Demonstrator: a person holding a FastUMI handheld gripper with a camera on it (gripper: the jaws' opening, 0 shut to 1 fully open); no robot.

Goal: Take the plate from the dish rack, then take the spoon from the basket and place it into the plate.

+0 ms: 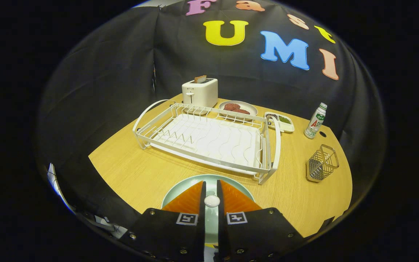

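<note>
A pale green plate lies on the wooden table just in front of the white dish rack, which holds no dishes. My gripper hovers over the plate with its fingers nearly together. Between them sits the white rounded end of the spoon, pressed from both sides; the rest of the spoon is hidden by the fingers. The wire basket stands to the right of the rack and looks empty.
Behind the rack stand a white toaster with a slice of bread, a plate of brown food and a small white tray. A bottle stands at the back right, near the table's curved edge.
</note>
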